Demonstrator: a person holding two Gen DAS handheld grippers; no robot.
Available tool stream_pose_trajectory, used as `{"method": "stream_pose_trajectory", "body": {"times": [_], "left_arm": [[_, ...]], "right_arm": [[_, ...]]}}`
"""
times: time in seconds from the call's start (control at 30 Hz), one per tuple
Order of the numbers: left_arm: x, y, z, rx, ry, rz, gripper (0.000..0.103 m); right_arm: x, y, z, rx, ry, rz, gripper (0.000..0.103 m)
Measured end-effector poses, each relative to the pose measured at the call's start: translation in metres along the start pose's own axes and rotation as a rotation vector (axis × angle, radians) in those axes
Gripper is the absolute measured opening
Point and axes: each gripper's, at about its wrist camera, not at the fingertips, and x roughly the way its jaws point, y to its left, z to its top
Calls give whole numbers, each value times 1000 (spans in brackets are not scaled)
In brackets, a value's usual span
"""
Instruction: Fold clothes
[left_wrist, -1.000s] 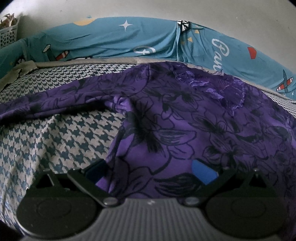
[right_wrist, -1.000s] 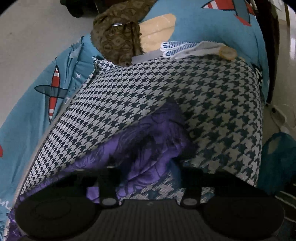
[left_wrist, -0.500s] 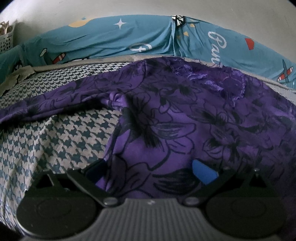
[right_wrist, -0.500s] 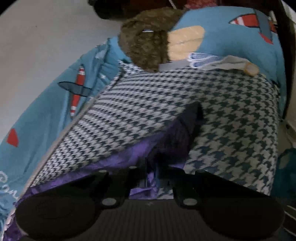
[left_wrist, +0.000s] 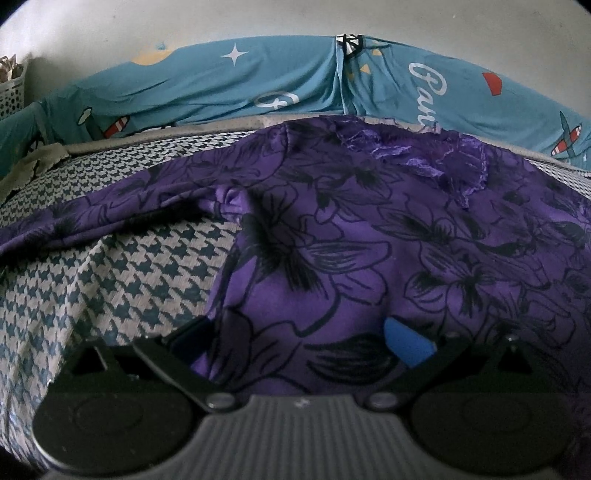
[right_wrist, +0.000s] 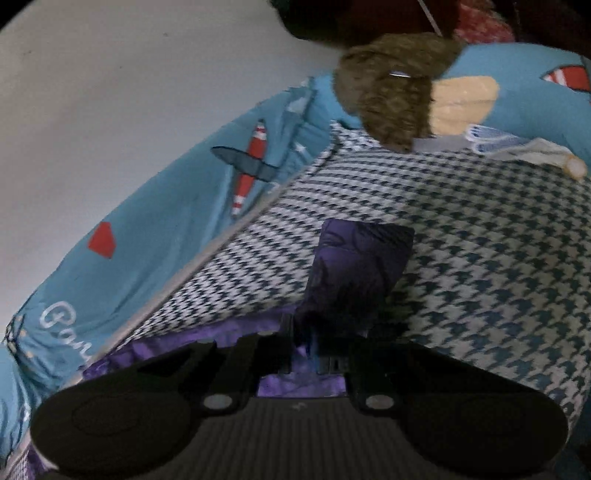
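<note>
Purple floral garment (left_wrist: 332, 236): thin cloth, slight sheen. Houndstooth cover (left_wrist: 122, 280): coarse woven, matt. Teal printed sheet (left_wrist: 229, 92): smooth cotton-like cloth.

A purple floral garment (left_wrist: 332, 236) lies spread over a houndstooth cover (left_wrist: 110, 280), one sleeve (left_wrist: 92, 218) stretching left. The left gripper (left_wrist: 301, 341) rests on it, fingers wide apart, cloth between them. A teal printed sheet (left_wrist: 221, 92) runs behind.
</note>
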Motion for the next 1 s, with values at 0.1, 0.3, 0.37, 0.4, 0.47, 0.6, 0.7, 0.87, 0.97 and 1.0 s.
{"method": "stream_pose_trajectory", "body": {"times": [0.1, 0.3, 0.37, 0.4, 0.47, 0.6, 0.7, 0.87, 0.97, 1.0], "left_arm": [[0, 0, 0, 1, -1, -2, 103], [0, 0, -1, 4, -5, 0, 103], [0, 0, -1, 5, -5, 0, 103], [0, 0, -1, 5, -6, 0, 103], [0, 0, -1, 7, -7, 0, 103], [0, 0, -1, 8, -7, 0, 103], [0, 1, -1, 9, -8, 0, 103], [0, 1, -2, 11, -8, -2, 103], [0, 1, -2, 11, -8, -2, 103], [0, 1, -2, 12, -8, -2, 103]], "right_arm": [[-1, 10, -4, -11, 2, 34, 11], [-1, 29, -11, -24, 11, 104, 11], [-1, 37, -14, -32, 14, 128, 11], [-1, 40, -15, -34, 16, 139, 11], [-2, 47, -18, -42, 21, 161, 11], [-3, 63, -26, -68, 30, 207, 11], [-4, 73, -31, -89, 37, 232, 11], [-3, 93, -43, -128, 52, 281, 11], [-4, 105, -51, -155, 59, 316, 11], [-4, 108, -53, -164, 59, 327, 11]]}}
